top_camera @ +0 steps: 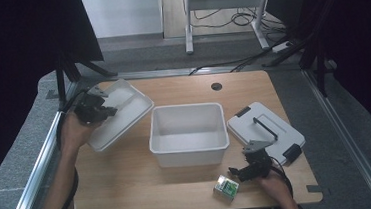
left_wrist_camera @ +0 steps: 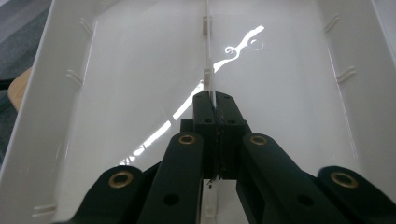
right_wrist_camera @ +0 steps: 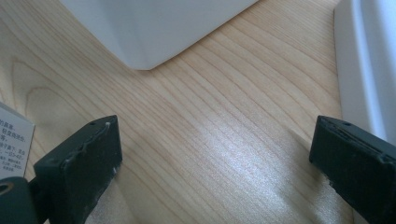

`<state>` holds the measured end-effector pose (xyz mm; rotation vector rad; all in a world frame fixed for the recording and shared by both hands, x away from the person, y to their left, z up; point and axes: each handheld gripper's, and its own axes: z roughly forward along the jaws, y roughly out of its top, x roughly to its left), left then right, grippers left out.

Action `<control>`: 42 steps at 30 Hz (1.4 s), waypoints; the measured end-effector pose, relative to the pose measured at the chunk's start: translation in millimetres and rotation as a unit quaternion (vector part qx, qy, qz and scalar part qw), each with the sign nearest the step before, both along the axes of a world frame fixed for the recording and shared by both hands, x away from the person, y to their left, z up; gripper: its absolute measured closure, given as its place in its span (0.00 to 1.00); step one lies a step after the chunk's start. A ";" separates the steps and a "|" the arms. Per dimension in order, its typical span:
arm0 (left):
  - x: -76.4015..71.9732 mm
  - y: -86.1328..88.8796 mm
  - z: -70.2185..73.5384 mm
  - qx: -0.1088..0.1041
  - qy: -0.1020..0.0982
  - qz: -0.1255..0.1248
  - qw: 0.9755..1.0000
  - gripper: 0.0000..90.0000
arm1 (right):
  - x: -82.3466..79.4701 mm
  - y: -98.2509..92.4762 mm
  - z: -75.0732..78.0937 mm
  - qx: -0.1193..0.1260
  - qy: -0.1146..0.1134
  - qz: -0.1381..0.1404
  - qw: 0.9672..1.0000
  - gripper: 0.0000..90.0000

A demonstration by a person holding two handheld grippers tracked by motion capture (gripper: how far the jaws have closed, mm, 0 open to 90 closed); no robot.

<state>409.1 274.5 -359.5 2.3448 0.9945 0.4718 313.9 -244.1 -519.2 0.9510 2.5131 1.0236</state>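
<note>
My left gripper (top_camera: 95, 107) is at the table's far left, shut on a shallow white tray (top_camera: 121, 114) that sits at a slant. In the left gripper view the black jaws (left_wrist_camera: 215, 100) pinch the thin middle divider of the tray (left_wrist_camera: 116, 93). A deep white bin (top_camera: 188, 132) stands empty in the middle of the table. My right gripper (top_camera: 249, 167) rests near the front right edge, open, with bare wood between its jaws (right_wrist_camera: 210, 140). A small green and white box (top_camera: 226, 187) lies just left of it, and the box edge (right_wrist_camera: 14, 144) is beside the left jaw.
A white lid (top_camera: 266, 131) with a black handle lies flat to the right of the bin; its rim (right_wrist_camera: 364, 60) runs close by my right jaw. The bin's corner (right_wrist_camera: 154, 28) is ahead of the right gripper. Metal rails edge the table on both sides.
</note>
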 end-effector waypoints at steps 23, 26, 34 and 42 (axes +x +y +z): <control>-12.3 20.1 -83.7 -0.009 0.024 0.019 1.000 0.99 | 0.1 -0.1 -0.1 0.001 0.000 -0.003 1.000 0.02; -13.2 19.8 -91.9 -0.011 0.025 0.019 0.999 0.99 | 0.0 -0.1 0.0 0.001 0.001 -0.003 1.000 0.02; -15.9 17.8 -114.7 -0.014 0.029 0.020 0.999 0.99 | 0.1 -0.1 -0.1 0.001 0.000 -0.003 1.000 0.02; -18.6 18.1 -132.4 -0.014 0.028 0.026 0.999 0.97 | 0.1 -0.1 0.0 0.001 0.000 -0.003 1.000 0.02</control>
